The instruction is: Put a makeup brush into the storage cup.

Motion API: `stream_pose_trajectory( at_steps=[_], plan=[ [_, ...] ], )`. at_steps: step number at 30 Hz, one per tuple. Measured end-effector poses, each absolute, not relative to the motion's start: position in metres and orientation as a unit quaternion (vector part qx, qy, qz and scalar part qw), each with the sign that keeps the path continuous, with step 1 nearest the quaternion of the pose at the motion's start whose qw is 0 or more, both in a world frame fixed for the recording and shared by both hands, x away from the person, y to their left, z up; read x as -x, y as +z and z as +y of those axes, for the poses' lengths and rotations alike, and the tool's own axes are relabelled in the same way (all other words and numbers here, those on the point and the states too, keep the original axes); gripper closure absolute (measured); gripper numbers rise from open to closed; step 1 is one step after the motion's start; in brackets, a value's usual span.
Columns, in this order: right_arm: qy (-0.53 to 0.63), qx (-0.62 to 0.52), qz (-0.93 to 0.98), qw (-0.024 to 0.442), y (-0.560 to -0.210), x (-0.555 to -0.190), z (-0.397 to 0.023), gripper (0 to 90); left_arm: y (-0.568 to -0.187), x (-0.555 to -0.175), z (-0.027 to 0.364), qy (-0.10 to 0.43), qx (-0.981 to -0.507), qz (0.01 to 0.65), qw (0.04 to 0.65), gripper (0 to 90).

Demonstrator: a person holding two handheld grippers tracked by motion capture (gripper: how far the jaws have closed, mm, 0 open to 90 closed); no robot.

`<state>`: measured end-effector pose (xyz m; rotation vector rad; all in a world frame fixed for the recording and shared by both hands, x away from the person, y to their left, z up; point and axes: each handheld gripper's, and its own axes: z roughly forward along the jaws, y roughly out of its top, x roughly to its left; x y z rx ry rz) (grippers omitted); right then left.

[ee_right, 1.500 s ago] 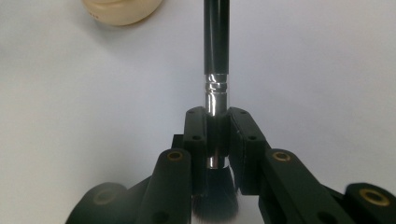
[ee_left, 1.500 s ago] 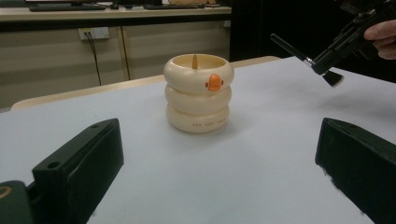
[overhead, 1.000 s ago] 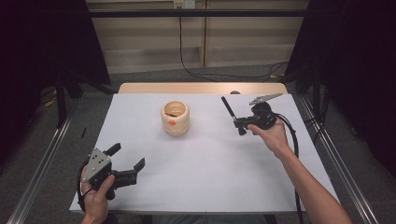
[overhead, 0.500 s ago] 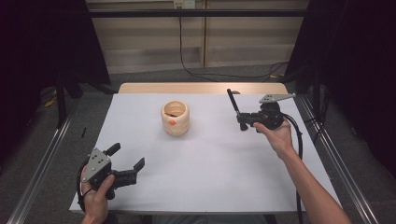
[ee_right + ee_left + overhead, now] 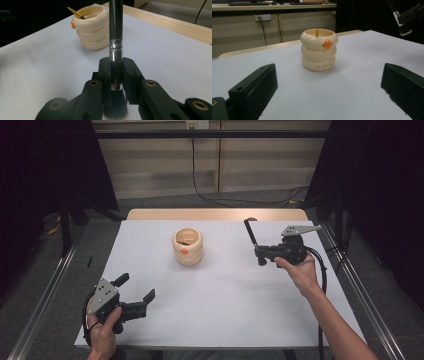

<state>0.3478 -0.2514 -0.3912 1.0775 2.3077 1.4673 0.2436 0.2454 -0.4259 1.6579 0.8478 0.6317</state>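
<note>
White sheet point(image 5: 220, 305) covers table; dark curtains at sides. Right gripper point(image 5: 260, 254), held above sheet's right half, jaws clamped on black-handled brush point(image 5: 115, 30) at ferrule, handle up. Cream ringed holder point(image 5: 188, 246) stands centre-rear, w/ pencil inside. Left gripper point(image 5: 136, 296) near-left, jaws apart, nothing between.
</note>
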Motion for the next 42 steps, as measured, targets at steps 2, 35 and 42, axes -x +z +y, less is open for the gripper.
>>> stream_pose_trajectory(
  at_steps=[2, 35, 42],
  plan=[
    [0.497, -0.360, 0.784, 0.099, -0.390, -0.344, -0.250, 77.5, -0.426, -0.244, 0.245, 0.268, -0.702, 0.358, 0.554, 0.6],
    [0.499, -0.254, 0.827, 0.040, -0.385, -0.299, -0.208, 77.5, -0.426, -0.243, 0.239, 0.259, -0.707, 0.348, 0.558, 0.5],
    [0.501, -0.240, 0.831, 0.038, -0.380, -0.297, -0.204, 77.5, -0.426, -0.243, 0.235, 0.258, -0.710, 0.344, 0.557, 0.5]
  ],
)
